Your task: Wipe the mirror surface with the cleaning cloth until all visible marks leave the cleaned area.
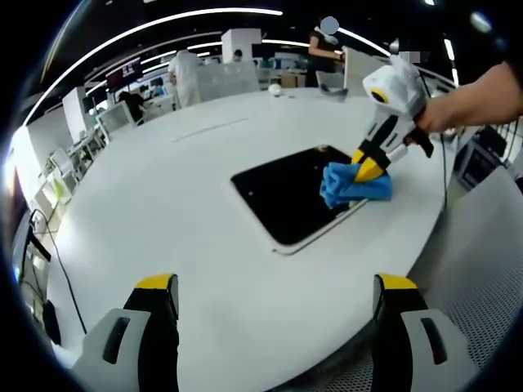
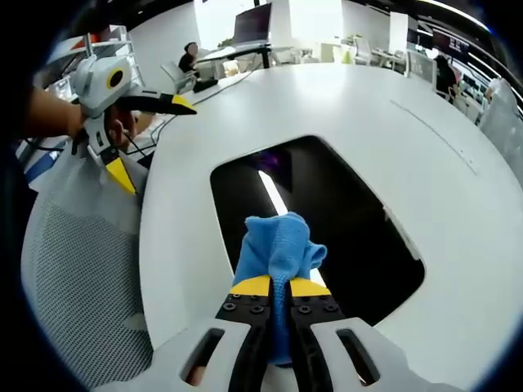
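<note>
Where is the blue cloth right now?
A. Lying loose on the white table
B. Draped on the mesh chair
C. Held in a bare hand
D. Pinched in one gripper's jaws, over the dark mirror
D: the right gripper has its jaws closed on the blue cloth, which rests over the mirror.

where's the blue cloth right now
The blue cloth is pinched in the right hand-held gripper and pressed onto the dark mirror. In the left gripper view it sits on the mirror's right part, on the white table.
</note>
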`<action>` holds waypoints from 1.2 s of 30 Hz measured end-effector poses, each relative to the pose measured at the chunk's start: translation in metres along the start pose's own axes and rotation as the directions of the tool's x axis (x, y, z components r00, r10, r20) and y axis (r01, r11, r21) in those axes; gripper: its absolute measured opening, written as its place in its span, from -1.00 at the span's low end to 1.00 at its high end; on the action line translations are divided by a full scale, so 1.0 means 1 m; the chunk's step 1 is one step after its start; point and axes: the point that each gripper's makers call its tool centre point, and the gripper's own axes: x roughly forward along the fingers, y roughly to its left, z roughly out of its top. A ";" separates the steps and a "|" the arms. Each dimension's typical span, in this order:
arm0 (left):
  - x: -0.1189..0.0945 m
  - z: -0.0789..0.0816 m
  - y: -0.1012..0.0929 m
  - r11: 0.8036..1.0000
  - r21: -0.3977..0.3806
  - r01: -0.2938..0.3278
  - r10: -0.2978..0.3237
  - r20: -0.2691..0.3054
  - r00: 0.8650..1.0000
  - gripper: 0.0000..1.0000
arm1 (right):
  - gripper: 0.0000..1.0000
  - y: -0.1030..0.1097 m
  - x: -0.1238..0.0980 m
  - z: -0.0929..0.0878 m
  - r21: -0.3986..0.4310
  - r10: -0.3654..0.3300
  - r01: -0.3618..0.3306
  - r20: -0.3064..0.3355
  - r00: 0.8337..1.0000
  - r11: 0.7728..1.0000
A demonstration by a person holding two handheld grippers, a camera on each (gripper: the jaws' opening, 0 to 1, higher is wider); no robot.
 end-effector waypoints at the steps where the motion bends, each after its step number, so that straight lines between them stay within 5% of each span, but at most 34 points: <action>1: 0.000 0.000 0.000 1.000 -0.001 0.000 0.000 -0.001 1.000 0.99 | -0.99 -0.001 0.000 0.000 0.004 0.002 -0.002 -0.001 1.000 1.000; 36: 0.000 -0.002 0.001 1.000 -0.012 -0.011 0.011 -0.013 1.000 0.99 | -1.00 -0.023 0.000 0.002 -0.021 0.024 -0.024 -0.003 1.000 0.999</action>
